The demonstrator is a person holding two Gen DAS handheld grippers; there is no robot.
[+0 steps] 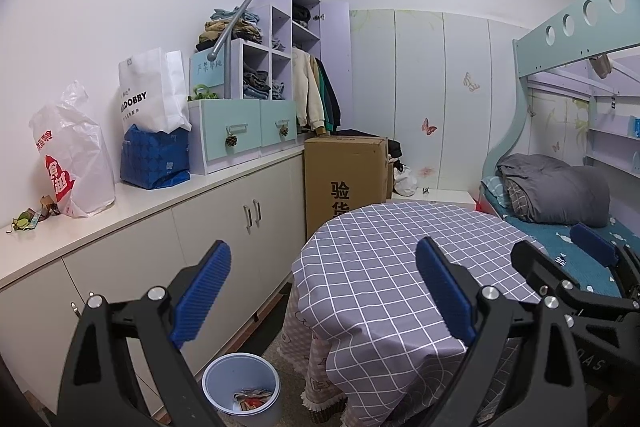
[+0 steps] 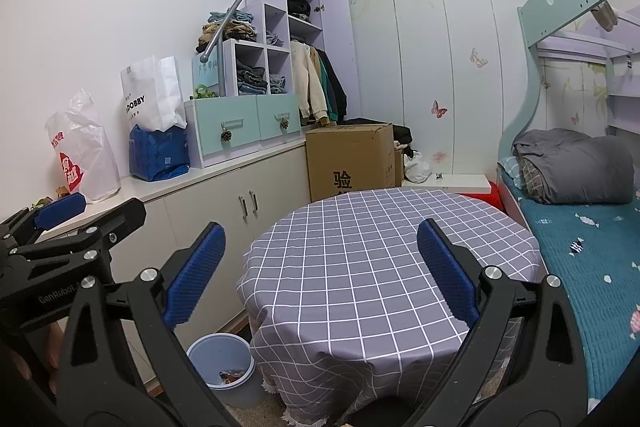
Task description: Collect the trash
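Trash bin (image 1: 241, 387) beside draped table (image 1: 400, 267)

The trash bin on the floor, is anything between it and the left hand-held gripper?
Nothing visible. The bin sits beside the draped table, below the open left hand-held gripper, with clear air above its rim.

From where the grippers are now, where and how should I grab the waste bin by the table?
Grip the waste bin by its open rim on the side away from the table, coming from above: it stands upright and the tablecloth crowds its other side.
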